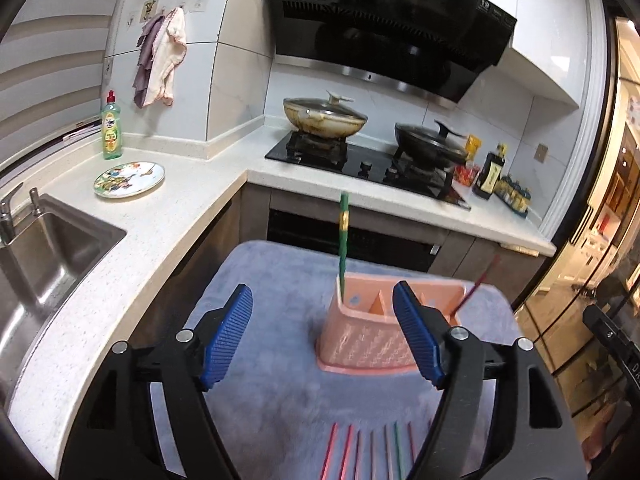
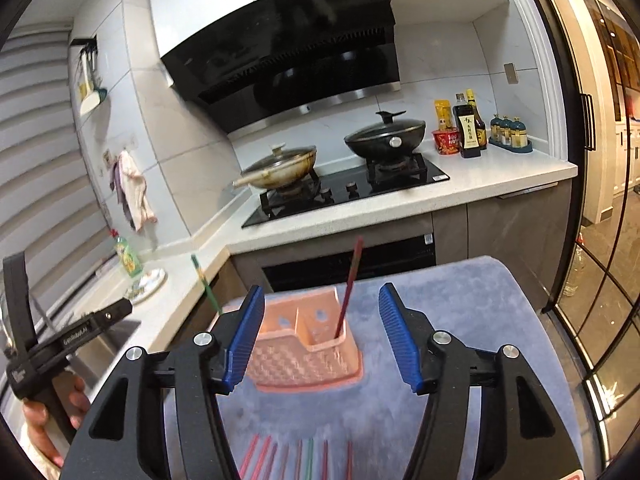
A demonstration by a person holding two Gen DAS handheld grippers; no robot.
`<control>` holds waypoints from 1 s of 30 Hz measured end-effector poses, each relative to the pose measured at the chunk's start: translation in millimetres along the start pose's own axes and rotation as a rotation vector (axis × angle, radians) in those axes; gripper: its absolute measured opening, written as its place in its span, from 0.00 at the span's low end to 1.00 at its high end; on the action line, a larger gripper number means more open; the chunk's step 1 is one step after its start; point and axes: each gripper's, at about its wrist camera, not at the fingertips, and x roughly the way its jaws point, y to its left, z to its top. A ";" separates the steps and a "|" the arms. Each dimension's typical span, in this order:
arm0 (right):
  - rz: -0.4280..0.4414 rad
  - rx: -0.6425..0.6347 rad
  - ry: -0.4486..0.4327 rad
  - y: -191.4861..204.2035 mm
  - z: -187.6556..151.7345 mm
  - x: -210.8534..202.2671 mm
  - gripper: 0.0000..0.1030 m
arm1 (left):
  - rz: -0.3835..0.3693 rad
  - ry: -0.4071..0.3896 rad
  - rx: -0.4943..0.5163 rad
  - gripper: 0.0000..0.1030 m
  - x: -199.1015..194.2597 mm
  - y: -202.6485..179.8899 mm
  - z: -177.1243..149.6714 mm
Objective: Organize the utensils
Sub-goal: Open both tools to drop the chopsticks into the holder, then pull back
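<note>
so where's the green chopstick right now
The green chopstick stands upright in the left compartment of the pink holder on the blue mat, opposite the red chopstick in the right compartment.

The pink holder (image 1: 362, 334) stands mid-cloth (image 1: 280, 392), chopsticks (image 1: 343, 240) rising from both end compartments; bare cloth lies around it; loose chopsticks (image 2: 296, 458) line the near edge.

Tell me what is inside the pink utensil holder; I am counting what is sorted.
The pink utensil holder has one green chopstick in its left compartment and one dark red chopstick in its right. Their lower ends are hidden by its walls.
</note>
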 end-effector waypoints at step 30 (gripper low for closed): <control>-0.140 -0.139 0.408 -3.9 -229.3 -39.3 0.48 | 0.097 0.314 0.108 0.68 -39.8 29.7 -236.5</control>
